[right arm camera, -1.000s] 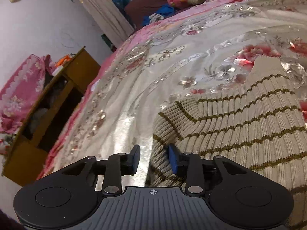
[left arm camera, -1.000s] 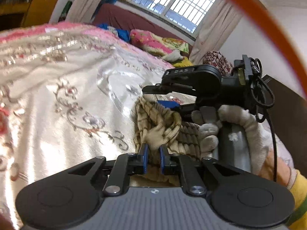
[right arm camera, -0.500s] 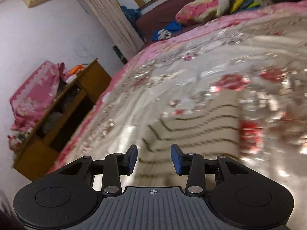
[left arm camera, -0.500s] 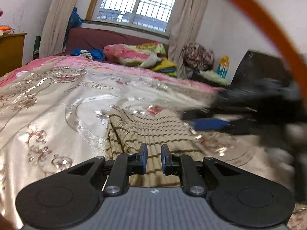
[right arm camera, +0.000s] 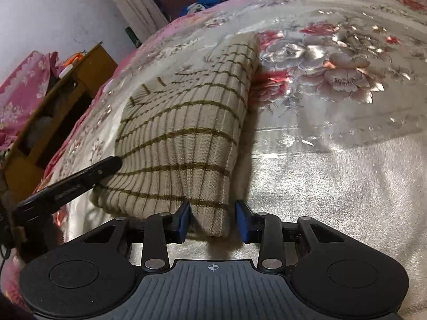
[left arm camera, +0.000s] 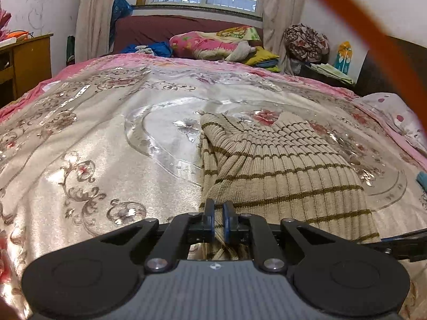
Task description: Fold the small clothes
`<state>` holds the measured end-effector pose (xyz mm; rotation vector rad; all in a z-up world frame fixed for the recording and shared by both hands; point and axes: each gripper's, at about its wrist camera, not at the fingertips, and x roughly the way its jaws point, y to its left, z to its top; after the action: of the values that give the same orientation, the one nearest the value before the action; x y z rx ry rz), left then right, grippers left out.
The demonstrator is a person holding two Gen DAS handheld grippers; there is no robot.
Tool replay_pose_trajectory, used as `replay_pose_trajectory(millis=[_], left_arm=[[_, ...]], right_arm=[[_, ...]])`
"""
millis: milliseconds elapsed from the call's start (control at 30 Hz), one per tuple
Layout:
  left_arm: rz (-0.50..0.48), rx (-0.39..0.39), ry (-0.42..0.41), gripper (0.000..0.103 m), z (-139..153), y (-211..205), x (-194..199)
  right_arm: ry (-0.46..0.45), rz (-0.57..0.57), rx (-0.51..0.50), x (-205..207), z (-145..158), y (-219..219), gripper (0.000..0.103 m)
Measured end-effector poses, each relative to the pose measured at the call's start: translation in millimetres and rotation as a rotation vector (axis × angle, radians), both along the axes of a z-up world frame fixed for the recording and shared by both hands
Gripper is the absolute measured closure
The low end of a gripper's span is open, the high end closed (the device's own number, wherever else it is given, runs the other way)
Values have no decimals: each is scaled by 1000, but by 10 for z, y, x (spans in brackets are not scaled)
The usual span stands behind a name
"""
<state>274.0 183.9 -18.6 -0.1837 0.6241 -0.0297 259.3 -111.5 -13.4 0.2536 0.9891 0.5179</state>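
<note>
A beige ribbed garment with thin olive stripes (left arm camera: 280, 165) lies spread flat on the shiny floral bedspread (left arm camera: 106, 146). My left gripper (left arm camera: 218, 213) is shut on its near left edge, with fabric pinched between the blue pads. In the right wrist view the garment (right arm camera: 186, 122) runs away from me. Its near right corner sits between the jaws of my right gripper (right arm camera: 213, 214), which are closing. The left pad touches the cloth and the right pad stands a little off it. A black finger of the left gripper (right arm camera: 80, 178) reaches the garment's left edge.
A wooden cabinet (left arm camera: 29, 58) stands left of the bed. Pillows and piled clothes (left arm camera: 213, 42) lie at the far end under a barred window. An orange cable (left arm camera: 373, 40) crosses the upper right. Bare bedspread (right arm camera: 333, 160) stretches right of the garment.
The garment was bunched up between both grippers and now lies flat and stretched out. The right gripper swung away to the right, to the other near corner. The left view rolled level.
</note>
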Motion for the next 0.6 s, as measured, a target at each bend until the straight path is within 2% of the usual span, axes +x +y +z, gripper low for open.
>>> replay_pose_trajectory(millis=[100, 300, 333, 367, 433, 533, 600], left_arm=[[34, -74, 17, 84, 55, 128, 2], [34, -124, -44, 82, 291, 183, -40], [16, -139, -56, 75, 337, 158, -35], [-8, -142, -57, 64, 365, 122, -17], [-49, -125, -55, 52, 364, 15, 39], [-41, -28, -26, 51, 255, -95, 145], [-28, -12, 6, 50, 158, -59, 202]], right_arm=[[-16, 25, -6, -87, 104, -23, 69], [-85, -1, 61, -116, 376, -247, 62], [-101, -9, 65, -83, 405, -254, 56], [-115, -21, 61, -33, 421, -250, 47], [-123, -45, 64, 84, 405, -227, 40], [-89, -57, 87, 295, 294, -168, 39], [-61, -65, 96, 411, 200, -122, 39]])
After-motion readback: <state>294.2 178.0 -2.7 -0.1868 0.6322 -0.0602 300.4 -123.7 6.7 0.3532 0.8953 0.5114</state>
